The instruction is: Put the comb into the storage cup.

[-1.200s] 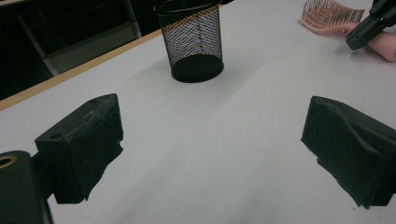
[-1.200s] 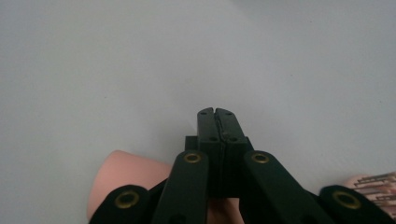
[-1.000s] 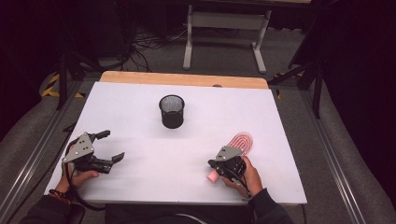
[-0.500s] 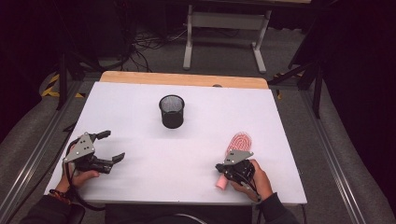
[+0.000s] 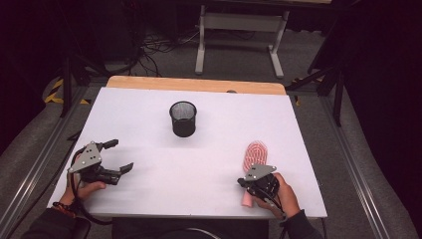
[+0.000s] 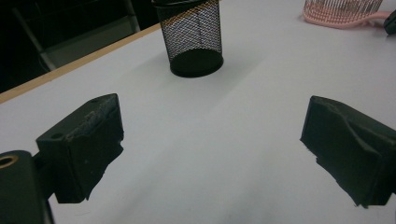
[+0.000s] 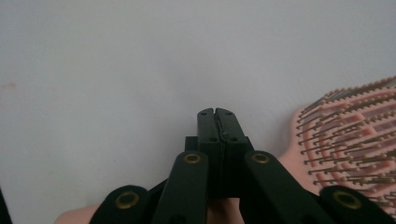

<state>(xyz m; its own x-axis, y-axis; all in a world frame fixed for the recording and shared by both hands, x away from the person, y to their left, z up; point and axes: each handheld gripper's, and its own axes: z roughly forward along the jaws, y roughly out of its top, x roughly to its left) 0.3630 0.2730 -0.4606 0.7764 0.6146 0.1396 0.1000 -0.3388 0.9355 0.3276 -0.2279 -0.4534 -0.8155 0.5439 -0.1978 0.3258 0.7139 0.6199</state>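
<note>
We've got the pink hairbrush (image 5: 255,155) lying flat, near right on the table (image 5: 149,199) — right gripper (image 7: 217,113) clamped shut over its handle, nothing between the jaws. Left gripper (image 5: 115,155) gapes empty, near left — mesh cup (image 5: 183,118) farther back.

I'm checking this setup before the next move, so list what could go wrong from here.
1. The right gripper is shut with nothing between its jaws, lying over the handle of the pink hairbrush; moving on could nudge the brush instead of lifting it.
2. The brush lies near the right edge of the white table, so a push might slide it off.
3. The black mesh cup stands free and looks light; the long brush could tip it.
</note>
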